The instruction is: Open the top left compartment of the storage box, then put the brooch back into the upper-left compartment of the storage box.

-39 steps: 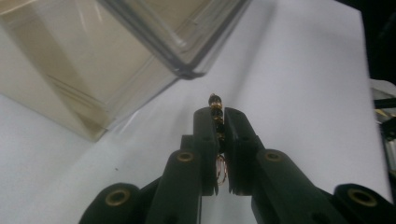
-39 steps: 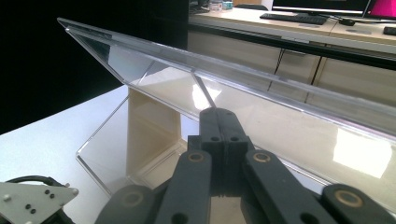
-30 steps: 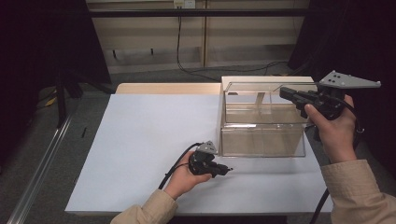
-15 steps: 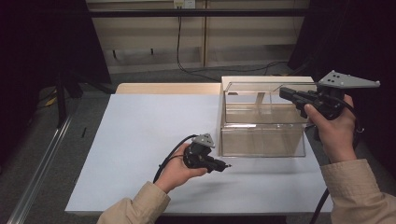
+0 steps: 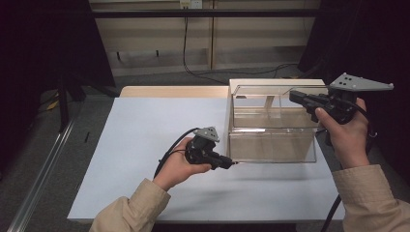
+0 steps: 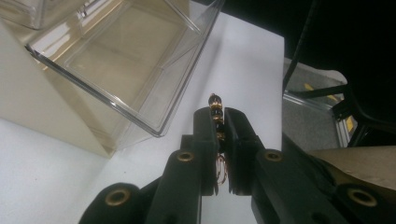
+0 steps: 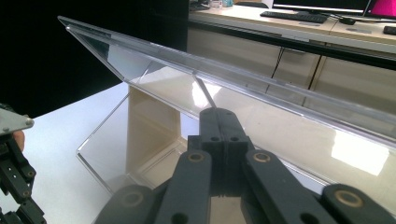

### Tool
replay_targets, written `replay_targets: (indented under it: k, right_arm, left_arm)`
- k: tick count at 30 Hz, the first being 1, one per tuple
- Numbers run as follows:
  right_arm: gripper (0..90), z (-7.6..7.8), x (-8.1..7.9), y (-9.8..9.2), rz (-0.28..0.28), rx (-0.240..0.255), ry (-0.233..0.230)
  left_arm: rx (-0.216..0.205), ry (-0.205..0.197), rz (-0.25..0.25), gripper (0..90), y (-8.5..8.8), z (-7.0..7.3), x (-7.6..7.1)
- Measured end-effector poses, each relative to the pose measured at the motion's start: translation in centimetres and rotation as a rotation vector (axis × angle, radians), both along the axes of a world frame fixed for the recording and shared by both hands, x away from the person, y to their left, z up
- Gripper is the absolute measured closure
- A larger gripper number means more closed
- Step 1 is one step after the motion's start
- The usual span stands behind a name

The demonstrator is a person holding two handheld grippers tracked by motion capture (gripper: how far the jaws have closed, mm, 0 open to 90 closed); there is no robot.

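Observation:
A clear plastic box (image 5: 271, 145) stands on the right half of the white table (image 5: 145, 125). Its clear lid (image 5: 263, 104) is tilted up, and my right gripper (image 5: 296, 97) is shut on the lid's front edge. In the right gripper view the jaws (image 7: 219, 116) meet on a thin tab of the lid (image 7: 261, 88). My left gripper (image 5: 231, 163) hovers just in front of the box's near left corner. It is shut on a short string of dark and gold beads (image 6: 215, 106), which sticks out past the jaw tips (image 6: 219, 116) below the open box (image 6: 126, 60).
The box rests against a beige block (image 6: 32, 98) at its back. A dark chair (image 6: 355, 107) and grey floor lie past the table's edge. Cabinets (image 5: 159, 38) and cables run along the far wall. My left gripper (image 7: 14, 154) shows at that view's left edge.
My left hand has lifted off the table and moved right toward the box's near corner, the beads still in its jaws. The right hand and the lid have stayed put.

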State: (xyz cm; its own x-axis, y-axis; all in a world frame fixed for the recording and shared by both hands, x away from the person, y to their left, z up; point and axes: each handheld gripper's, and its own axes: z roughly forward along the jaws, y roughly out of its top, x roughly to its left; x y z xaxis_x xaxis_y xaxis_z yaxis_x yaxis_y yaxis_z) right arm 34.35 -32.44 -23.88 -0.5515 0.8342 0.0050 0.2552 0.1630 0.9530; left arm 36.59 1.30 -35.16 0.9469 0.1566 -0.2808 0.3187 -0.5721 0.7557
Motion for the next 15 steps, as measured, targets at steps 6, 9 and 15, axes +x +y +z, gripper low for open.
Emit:
replay_targets:
  k: [6,9,15]
  right_arm:
    - [90.0,-0.2,0.2,0.0,0.0,0.004,0.003]
    - [90.0,-0.2,0.2,0.0,0.001,0.004,0.003]
    - [90.0,-0.2,0.2,0.0,0.0,0.004,0.002]
  left_arm:
    - [-0.028,0.004,0.008,84.3,0.6,0.8,0.3]
    - [-0.035,-0.003,0.015,84.3,0.9,1.3,0.5]
    - [-0.047,-0.01,0.017,84.3,1.1,2.4,0.7]
